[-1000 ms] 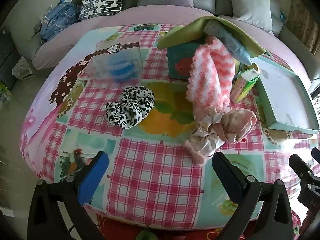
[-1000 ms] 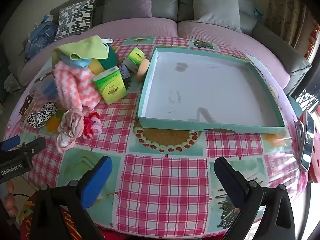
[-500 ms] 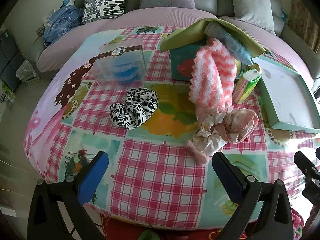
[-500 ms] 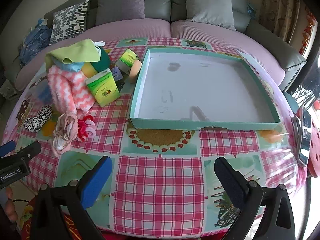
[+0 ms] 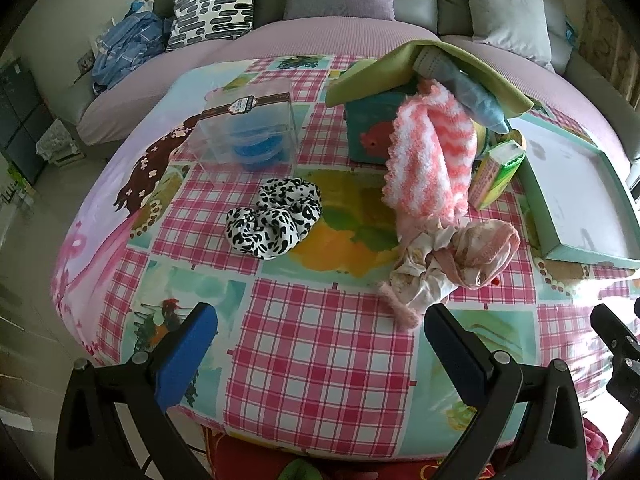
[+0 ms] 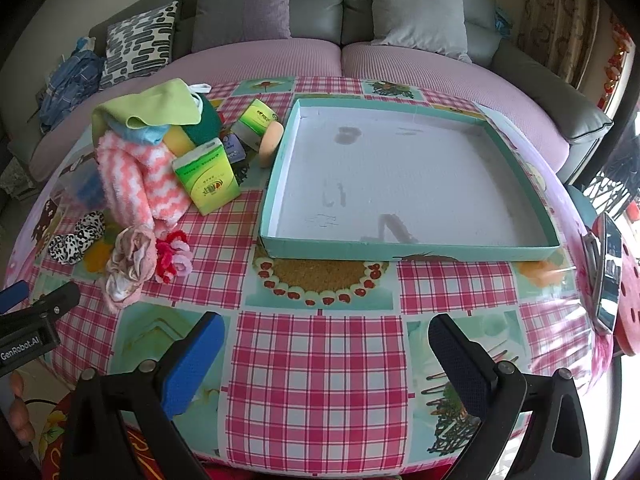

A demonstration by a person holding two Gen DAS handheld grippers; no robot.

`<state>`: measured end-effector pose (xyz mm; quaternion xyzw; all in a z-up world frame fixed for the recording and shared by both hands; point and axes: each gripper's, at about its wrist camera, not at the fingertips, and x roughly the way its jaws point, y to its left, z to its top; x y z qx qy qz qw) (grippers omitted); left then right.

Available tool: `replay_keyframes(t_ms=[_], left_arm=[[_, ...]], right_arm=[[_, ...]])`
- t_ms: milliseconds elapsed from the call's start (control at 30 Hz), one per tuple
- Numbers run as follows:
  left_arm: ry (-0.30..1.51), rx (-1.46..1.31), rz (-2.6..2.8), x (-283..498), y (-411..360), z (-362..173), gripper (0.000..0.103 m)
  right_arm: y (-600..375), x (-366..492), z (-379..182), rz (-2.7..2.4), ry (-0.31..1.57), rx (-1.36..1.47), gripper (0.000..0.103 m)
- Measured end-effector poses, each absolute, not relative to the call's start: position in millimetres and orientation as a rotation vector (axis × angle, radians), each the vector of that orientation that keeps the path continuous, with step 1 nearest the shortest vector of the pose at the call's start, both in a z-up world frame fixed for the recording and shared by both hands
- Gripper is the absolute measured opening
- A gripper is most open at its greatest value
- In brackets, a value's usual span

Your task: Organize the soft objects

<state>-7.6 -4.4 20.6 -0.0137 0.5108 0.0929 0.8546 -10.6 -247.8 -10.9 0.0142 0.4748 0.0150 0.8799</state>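
Note:
A pile of soft things lies on the table's left side: a pink-and-white fuzzy cloth, a crumpled pale pink garment, a black-and-white spotted scrunchie, a green cloth over a teal box and a red-pink scrunchie. An empty teal tray stands to the right. My left gripper is open and empty, short of the pink garment. My right gripper is open and empty in front of the tray.
A clear plastic box with blue items stands behind the spotted scrunchie. Green tissue packs and a peach sponge lie left of the tray. A sofa with cushions runs behind the table. A phone lies at the far right.
Both grippers have drawn back and risen a little, so the table looks slightly farther away. Nothing on the table has moved. Both stay open.

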Motion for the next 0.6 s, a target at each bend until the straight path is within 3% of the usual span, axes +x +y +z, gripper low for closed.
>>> replay_keyframes(t_ms=[600], left_arm=[[1.064, -0.004, 0.202, -13.6, -8.6, 21.0, 0.103]], right_arm=[[-247.0, -12.2, -7.5, 0.021, 0.976, 0.016, 0.103]])
